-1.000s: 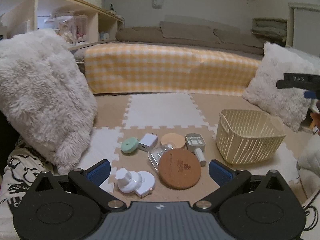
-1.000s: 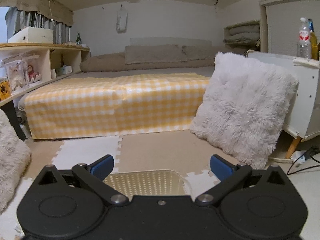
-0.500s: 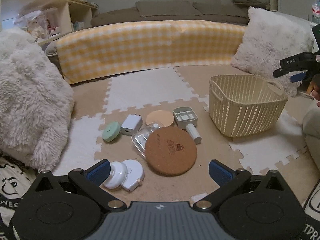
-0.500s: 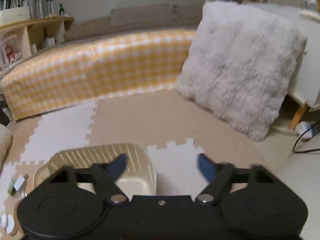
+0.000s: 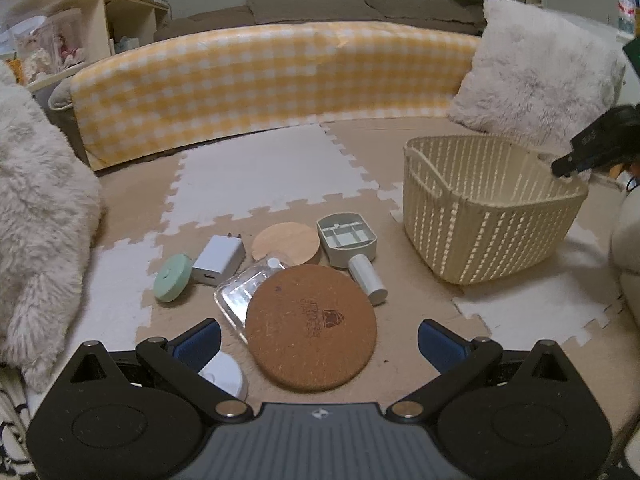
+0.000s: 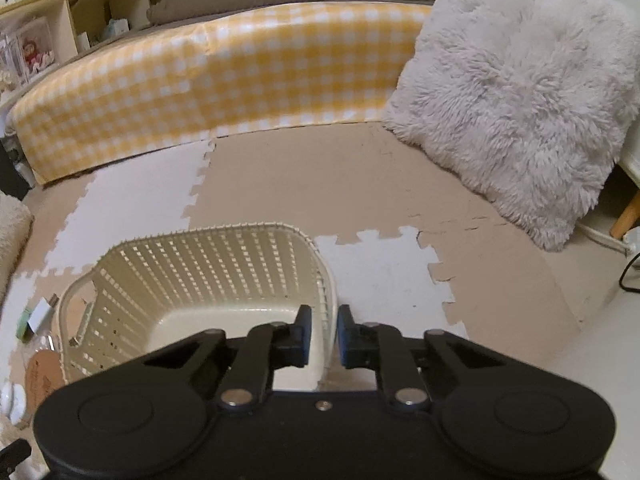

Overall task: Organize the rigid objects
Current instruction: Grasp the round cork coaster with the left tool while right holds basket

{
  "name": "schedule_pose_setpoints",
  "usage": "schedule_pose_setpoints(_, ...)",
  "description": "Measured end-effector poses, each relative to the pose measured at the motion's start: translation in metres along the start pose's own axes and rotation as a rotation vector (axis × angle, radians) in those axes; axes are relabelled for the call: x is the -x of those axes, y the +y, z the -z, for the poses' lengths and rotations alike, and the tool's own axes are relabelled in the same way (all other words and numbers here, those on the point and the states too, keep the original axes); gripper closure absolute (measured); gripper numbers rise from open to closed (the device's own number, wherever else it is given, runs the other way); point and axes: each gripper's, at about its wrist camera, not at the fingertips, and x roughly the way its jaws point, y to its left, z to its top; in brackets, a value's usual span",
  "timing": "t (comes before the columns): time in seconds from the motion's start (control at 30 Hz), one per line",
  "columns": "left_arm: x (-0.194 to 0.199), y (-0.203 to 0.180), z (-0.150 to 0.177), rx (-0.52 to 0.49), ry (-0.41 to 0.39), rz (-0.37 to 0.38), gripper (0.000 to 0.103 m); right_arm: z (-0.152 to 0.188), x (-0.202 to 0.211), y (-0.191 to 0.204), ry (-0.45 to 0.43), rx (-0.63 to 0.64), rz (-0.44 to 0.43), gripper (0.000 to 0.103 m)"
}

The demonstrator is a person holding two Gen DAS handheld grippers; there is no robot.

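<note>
On the foam floor mat lie a large cork coaster (image 5: 312, 332), a round wooden lid (image 5: 286, 242), a grey compartment box (image 5: 346, 238), a white cylinder (image 5: 367, 280), a white charger (image 5: 218, 260), a mint disc (image 5: 173, 278), a clear plastic container (image 5: 236, 300) and a white round piece (image 5: 222, 374). My left gripper (image 5: 318, 336) hovers open over the coaster, holding nothing. The cream slatted basket (image 5: 492, 216) stands to the right. My right gripper (image 6: 324, 332) is closing, its jaws on either side of the right wall of the basket (image 6: 192, 272). It also shows as the right gripper (image 5: 592, 148) at the basket's rim.
A yellow checked mattress edge (image 5: 280, 88) runs across the back. A fluffy white pillow (image 6: 520, 92) leans behind the basket, another fluffy pillow (image 5: 36, 216) fills the left. Shelves (image 5: 80, 40) stand at the back left. A cable (image 6: 628, 272) lies at the far right.
Both grippers have sunk toward the floor. The right gripper's jaws went from wide open to closed around the basket's wall. The left gripper has come closer to the objects, still open.
</note>
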Motion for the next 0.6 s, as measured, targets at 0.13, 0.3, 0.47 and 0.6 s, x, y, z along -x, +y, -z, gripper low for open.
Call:
schedule_pose_setpoints(0.13, -0.017, -0.003, -0.001, -0.035, 0.001, -0.015, 0.0, 0.0, -0.001, -0.001, 0.007, -0.001, 0.009, 0.096)
schedule_pose_setpoints(0.3, -0.036, -0.004, 0.0, -0.053, 0.007, -0.019, 0.0, -0.001, -0.002, 0.0, 0.01, -0.008, 0.015, 0.096)
schedule_pose_setpoints(0.47, -0.05, -0.009, 0.001, -0.101, -0.004, -0.035, 0.0, -0.001, -0.002, 0.0, 0.006, -0.019, 0.018, 0.097)
schedule_pose_setpoints(0.6, -0.061, -0.012, 0.002, -0.134, 0.018, -0.031, 0.0, -0.002, -0.003, 0.001, 0.003, -0.015, 0.021, 0.096)
